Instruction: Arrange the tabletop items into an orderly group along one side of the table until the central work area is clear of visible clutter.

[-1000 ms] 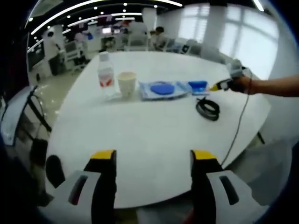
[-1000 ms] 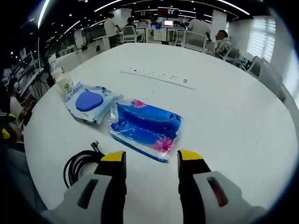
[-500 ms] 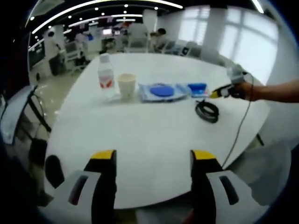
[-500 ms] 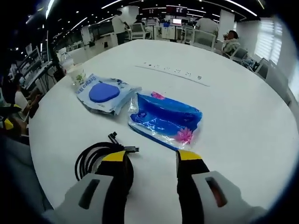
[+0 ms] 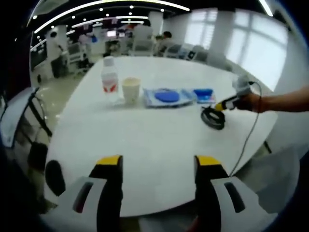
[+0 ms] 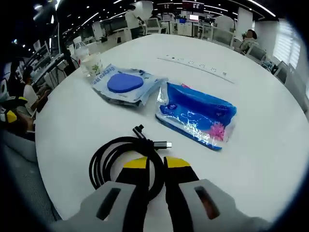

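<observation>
A black coiled cable lies at the table's near edge in the right gripper view, and my right gripper is shut on one strand of its loop. Beyond the cable lie a blue flowered pack and a wipes pack. A paper cup and a water bottle stand past those. In the left gripper view these form a row: bottle, cup, wipes pack, blue pack, cable. My left gripper is open over the white table, holding nothing.
A white power strip runs across the table's middle. The right gripper, a hand and a trailing wire come in from the right in the left gripper view. Chairs, desks and people fill the office behind.
My right gripper came down toward the cable and its jaws closed from wide apart onto a strand. The left gripper stayed open and barely moved.
</observation>
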{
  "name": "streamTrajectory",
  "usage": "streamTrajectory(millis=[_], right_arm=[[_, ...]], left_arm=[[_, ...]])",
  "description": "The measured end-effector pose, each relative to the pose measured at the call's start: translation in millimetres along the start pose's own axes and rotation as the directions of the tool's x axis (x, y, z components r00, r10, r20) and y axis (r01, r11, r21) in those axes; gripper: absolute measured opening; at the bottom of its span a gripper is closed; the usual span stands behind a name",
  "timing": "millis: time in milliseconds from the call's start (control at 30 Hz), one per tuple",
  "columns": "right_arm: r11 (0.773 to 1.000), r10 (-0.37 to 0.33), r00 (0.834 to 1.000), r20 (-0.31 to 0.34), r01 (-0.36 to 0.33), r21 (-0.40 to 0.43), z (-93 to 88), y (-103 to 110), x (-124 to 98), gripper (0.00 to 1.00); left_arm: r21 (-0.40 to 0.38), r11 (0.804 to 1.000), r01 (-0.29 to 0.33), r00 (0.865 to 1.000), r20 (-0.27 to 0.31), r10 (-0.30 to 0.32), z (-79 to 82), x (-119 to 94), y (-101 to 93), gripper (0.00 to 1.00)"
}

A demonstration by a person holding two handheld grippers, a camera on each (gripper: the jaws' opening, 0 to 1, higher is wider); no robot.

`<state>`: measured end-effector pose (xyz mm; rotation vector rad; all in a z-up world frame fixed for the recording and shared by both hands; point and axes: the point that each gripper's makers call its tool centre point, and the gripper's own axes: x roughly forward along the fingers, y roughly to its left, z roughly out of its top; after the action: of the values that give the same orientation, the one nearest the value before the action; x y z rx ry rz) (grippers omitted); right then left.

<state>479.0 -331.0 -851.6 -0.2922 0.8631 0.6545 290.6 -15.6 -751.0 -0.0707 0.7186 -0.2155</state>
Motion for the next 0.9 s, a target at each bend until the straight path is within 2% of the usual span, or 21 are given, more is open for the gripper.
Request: streamTrajectory(millis=[200, 267, 333, 500, 533, 633, 667, 767, 900], right_arm=[[1.000, 0.009, 1.000, -0.005, -0.009, -0.002, 0.7, 1, 1, 0.05], [1.000, 0.013, 1.000, 0.006, -0.013, -0.001, 3.1, 1, 0, 0.00], [1.000, 0.021, 0.999, 0.028, -0.022, 0.014, 9.3, 3, -2, 0.00], [0.998, 0.014, 1.000, 0.006, -0.013, -0.054, 11.7, 8, 1, 0.00], [0.998, 0.013, 1.000, 0.007, -0.012, -0.054, 11.8, 8, 0, 0.03], [0.999, 0.005, 1.000, -0.018, -0.006, -0.048, 6.2, 6, 2, 0.26], [0.999, 0.008, 1.000, -0.030, -0.010, -0.053, 3.1, 7, 3, 0.28], [0.998, 0.018, 0.999, -0.044, -0.021, -0.063, -1.9, 9, 6, 0.18], [0.998, -0.017, 0.997, -0.080, 0.012, -0.063, -9.0, 3, 10, 0.09]], left_arm=[[-0.008, 1.000, -0.002, 1.000, 0.003, 0.002, -0.2, -2, 0.6, 0.55], [-0.006, 1.000, -0.002, 1.000, 0.003, 0.002, -0.3, -2, 0.5, 0.55], [-0.005, 1.000, 0.000, 1.000, 0.003, 0.000, -0.2, -1, 0.3, 0.55], [-0.002, 1.000, 0.001, 1.000, 0.001, -0.001, -0.4, -1, 0.2, 0.55], [-0.003, 1.000, 0.000, 1.000, 0.002, 0.000, -0.4, -1, 0.6, 0.55], [-0.009, 1.000, -0.003, 1.000, 0.004, 0.003, -0.4, -2, 1.4, 0.55], [-0.009, 1.000, -0.003, 1.000, 0.003, 0.003, -0.5, -2, 1.4, 0.55], [-0.008, 1.000, 0.000, 1.000, 0.001, 0.000, -0.9, -1, 1.0, 0.55], [-0.009, 1.000, -0.002, 1.000, -0.001, 0.002, -1.4, -1, 1.4, 0.55]])
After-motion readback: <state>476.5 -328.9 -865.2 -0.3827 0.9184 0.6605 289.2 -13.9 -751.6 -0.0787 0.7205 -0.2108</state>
